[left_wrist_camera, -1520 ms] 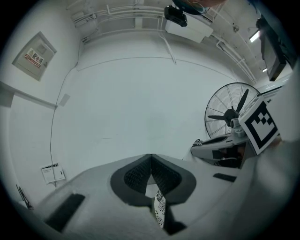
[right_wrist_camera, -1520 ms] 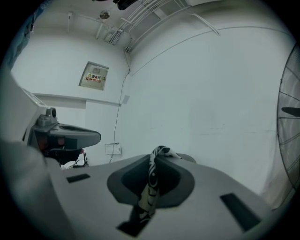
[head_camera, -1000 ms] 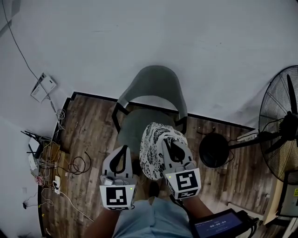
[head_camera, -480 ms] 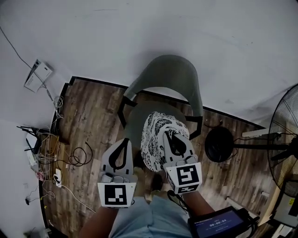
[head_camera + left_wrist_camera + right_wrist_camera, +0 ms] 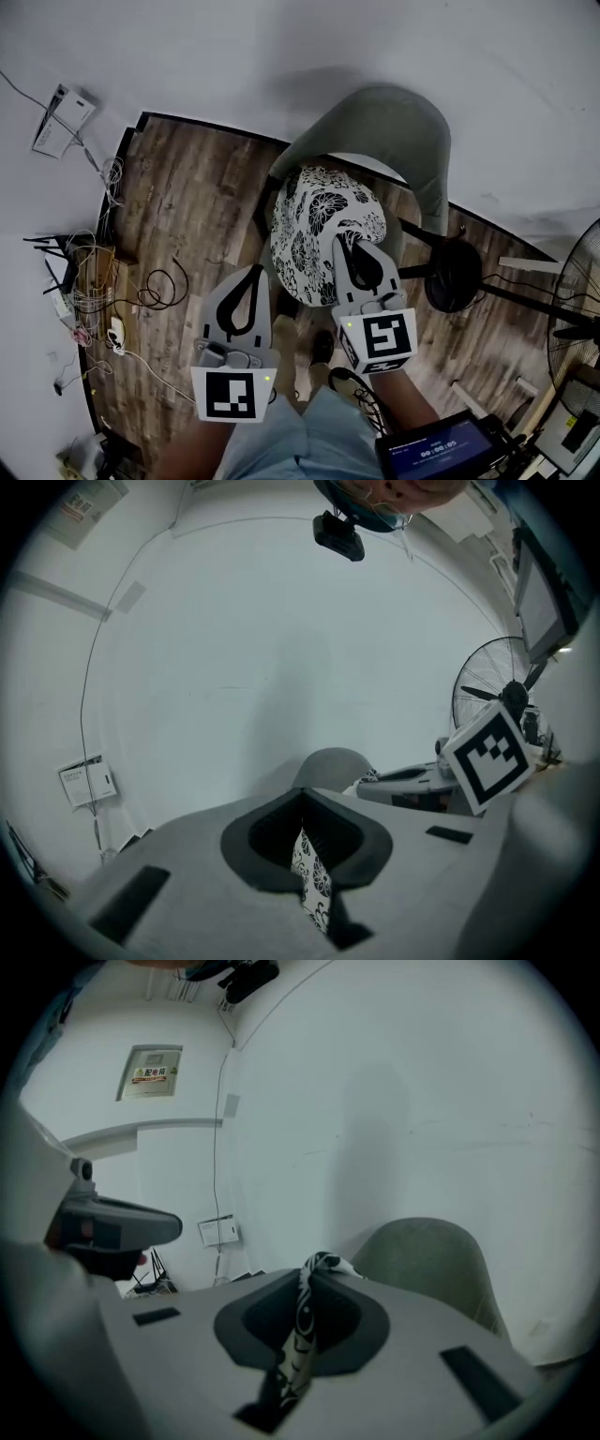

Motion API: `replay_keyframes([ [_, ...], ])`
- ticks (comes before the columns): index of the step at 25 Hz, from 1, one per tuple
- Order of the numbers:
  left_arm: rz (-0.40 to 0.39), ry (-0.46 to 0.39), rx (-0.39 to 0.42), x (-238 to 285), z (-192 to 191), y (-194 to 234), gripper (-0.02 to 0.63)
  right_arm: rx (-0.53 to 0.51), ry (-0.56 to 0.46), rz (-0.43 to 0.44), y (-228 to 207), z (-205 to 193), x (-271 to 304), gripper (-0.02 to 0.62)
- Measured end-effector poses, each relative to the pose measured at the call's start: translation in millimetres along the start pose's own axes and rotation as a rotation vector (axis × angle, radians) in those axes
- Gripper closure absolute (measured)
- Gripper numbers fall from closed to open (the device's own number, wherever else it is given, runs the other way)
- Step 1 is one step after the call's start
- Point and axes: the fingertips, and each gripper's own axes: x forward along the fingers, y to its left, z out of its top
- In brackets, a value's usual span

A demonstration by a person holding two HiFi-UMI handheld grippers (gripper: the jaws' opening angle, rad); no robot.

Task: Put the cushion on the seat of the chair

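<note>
Fingers (image 5: 187, 883) of the left gripper (image 5: 253, 277) are closed together, with a narrow fold of the black-and-white floral cushion (image 5: 319, 220) pinched between them. Fingers (image 5: 422, 1335) of the right gripper (image 5: 350, 242) are likewise clamped on the cushion, and a bunched strip of the patterned fabric is seen standing up out of the gap.

- Cushion: held by its near edge, left gripper at its left side, right gripper at its right side. It is spread over the seat of the grey-green chair (image 5: 398, 127), in front of the curved backrest. Most of the seat is hidden beneath it. Whether the cushion touches the seat cannot be told.
- Chair: stood on the wooden floor (image 5: 187, 206), its back close to the white wall. Dark legs are visible under the shell.
- Right of the chair: the round black base (image 5: 457, 277) of a pedestal fan (image 5: 497, 691) is seen on the floor, with the fan's cage at the frame edge.
- Left edge of the floor: a tangle of cables (image 5: 155, 300) is noted along the wall.
- Bottom right: a small device with a lit screen (image 5: 436, 455) is seen near the person's body.
</note>
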Motion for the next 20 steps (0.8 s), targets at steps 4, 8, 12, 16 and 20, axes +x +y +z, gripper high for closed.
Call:
replay_keyframes([
  [4,-0.042,0.061,-0.009,19.1,-26.1,10.0,0.597,0.033,0.138,-0.046,-16.1,-81.2,31.7,0.58],
  [8,-0.085,0.085,-0.003,32.9,-39.8,11.5,0.597,0.061,0.266,-0.096,-30.0,-147.1,40.3,0.578],
  [12,-0.122,0.089,0.009,42.7,-45.4,9.8,0.597,0.072,0.303,-0.123,-35.6,-163.6,39.5,0.578],
  [16,-0.144,0.09,0.006,47.8,-46.1,3.9,0.597,0.069,0.298,-0.126,-36.4,-160.5,39.9,0.578],
  [20,-0.171,0.093,0.018,50.5,-44.3,-5.2,0.597,0.075,0.291,-0.15,-46.2,-156.3,34.1,0.577],
])
